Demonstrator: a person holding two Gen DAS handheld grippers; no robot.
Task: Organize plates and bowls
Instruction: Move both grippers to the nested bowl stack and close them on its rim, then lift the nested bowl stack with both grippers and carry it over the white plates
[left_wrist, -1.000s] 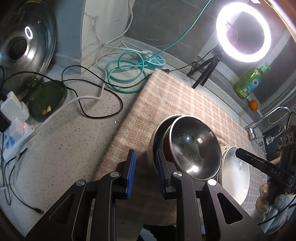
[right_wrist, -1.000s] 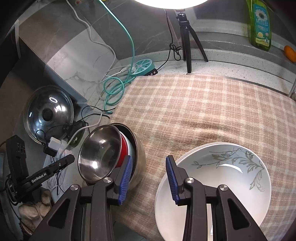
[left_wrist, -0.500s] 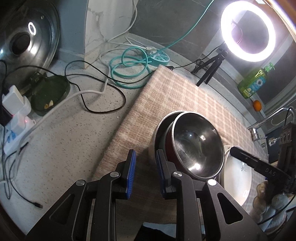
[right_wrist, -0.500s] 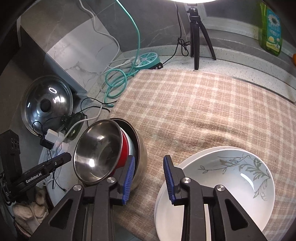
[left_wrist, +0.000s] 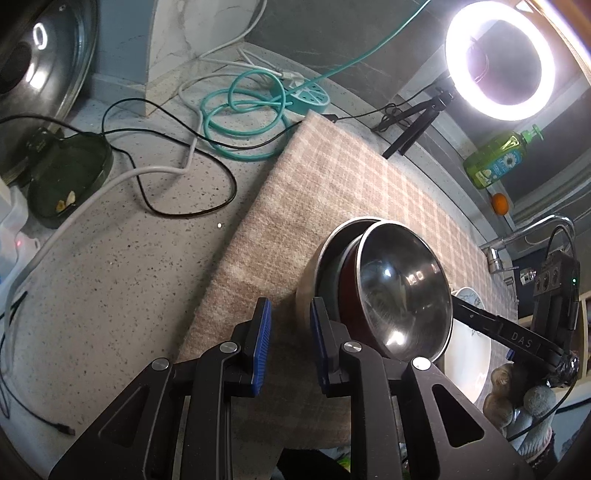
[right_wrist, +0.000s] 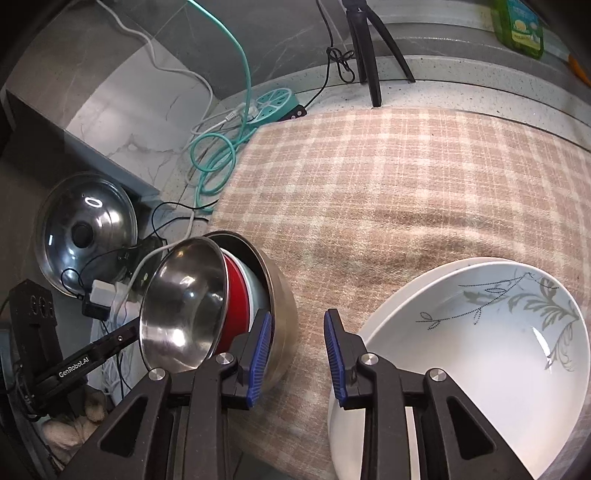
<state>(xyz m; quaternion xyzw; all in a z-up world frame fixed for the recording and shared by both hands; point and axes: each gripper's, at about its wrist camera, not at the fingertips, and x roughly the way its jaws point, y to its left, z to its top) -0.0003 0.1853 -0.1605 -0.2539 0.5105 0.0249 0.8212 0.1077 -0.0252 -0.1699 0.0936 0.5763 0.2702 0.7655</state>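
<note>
A nest of bowls sits on the checked cloth (right_wrist: 406, 177): a small steel bowl (right_wrist: 184, 302) tilted inside a red bowl (right_wrist: 236, 291), inside a large steel bowl (right_wrist: 280, 295). In the left wrist view the small steel bowl (left_wrist: 402, 291) lies just right of my left gripper (left_wrist: 290, 343), which is open and empty. A white floral bowl (right_wrist: 480, 350) rests on a white plate at the right. My right gripper (right_wrist: 295, 350) is open and empty, between the steel nest and the white bowl.
A pot lid (right_wrist: 85, 232) leans at the left wall. Cables and a teal power strip (left_wrist: 306, 98) lie on the speckled counter (left_wrist: 110, 277). A ring light (left_wrist: 500, 62) on a tripod and a green soap bottle (left_wrist: 495, 162) stand at the back.
Both grippers have drawn back and shifted slightly; the bowls and plate look larger and lower in view. Nothing was picked up or released.
</note>
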